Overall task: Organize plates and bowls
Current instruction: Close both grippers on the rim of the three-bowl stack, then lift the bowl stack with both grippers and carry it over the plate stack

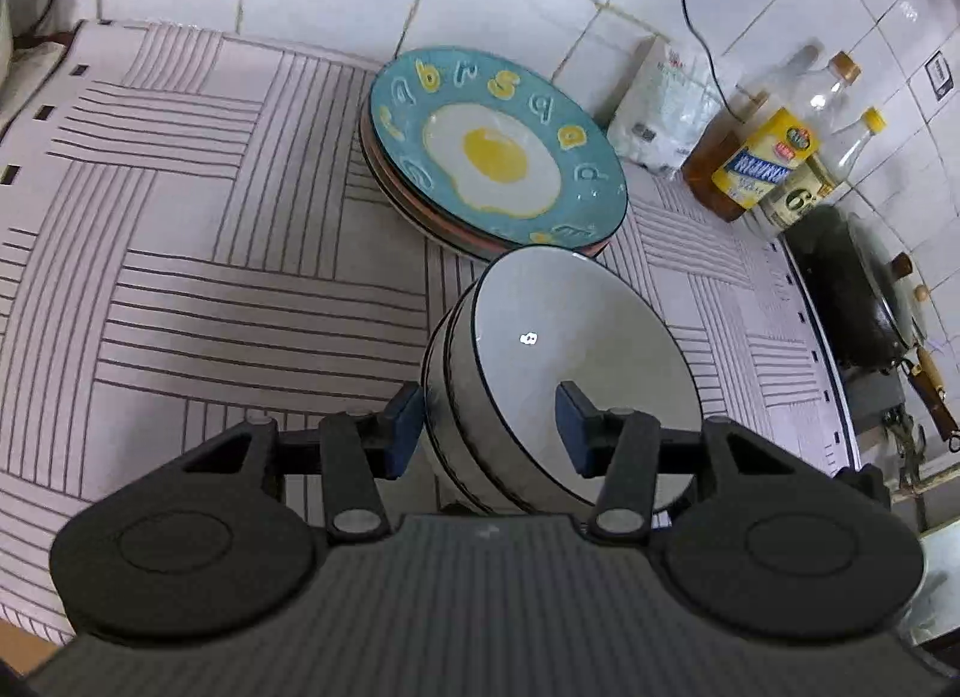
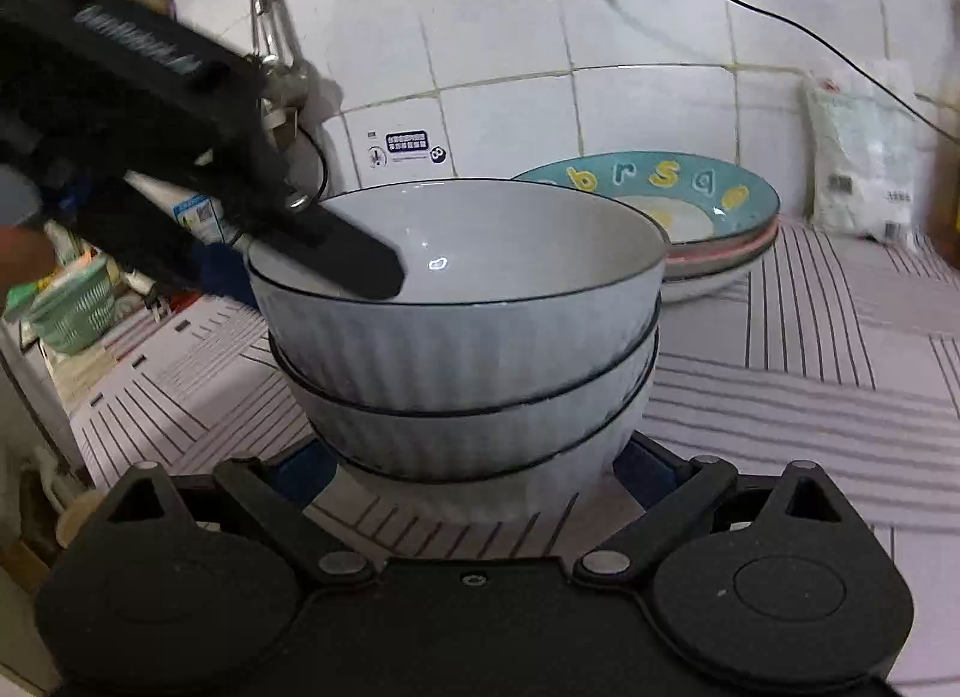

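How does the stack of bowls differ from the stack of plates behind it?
The stack of bowls is deep, white and ribbed with dark rims; the stack of plates is shallow, and its top plate is teal with a fried-egg picture and letters. The left claw straddles the top bowl's wall, one finger inside; nothing touches the plates. Both are stacks on the striped mat.

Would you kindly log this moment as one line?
left tool: straddling bowl stack rim | right tool: at stack base | plates: stacked behind
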A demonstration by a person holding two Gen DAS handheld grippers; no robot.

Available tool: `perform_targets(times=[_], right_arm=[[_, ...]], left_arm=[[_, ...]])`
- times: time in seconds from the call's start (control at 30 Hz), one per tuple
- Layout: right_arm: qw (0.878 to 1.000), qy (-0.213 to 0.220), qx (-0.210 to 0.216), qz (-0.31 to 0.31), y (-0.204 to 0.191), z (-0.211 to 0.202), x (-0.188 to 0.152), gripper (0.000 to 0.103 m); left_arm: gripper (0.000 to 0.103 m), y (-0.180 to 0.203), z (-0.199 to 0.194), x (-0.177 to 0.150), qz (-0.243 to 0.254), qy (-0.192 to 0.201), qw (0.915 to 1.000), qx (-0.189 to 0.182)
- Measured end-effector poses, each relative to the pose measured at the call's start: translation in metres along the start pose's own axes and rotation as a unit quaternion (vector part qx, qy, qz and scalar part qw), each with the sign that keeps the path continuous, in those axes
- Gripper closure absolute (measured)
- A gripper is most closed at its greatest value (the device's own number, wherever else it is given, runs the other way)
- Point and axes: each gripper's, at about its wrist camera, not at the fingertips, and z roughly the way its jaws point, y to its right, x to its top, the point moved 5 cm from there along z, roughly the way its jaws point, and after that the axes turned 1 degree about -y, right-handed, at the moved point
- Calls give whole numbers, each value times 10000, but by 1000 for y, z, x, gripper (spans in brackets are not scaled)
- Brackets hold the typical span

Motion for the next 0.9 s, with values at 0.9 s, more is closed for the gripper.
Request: perform_targets(times=[0.9], right_arm=[[9981, -407, 437, -143, 7, 13, 12, 0]], left_arm=[[68, -11, 23, -8, -220, 308, 9991, 163]])
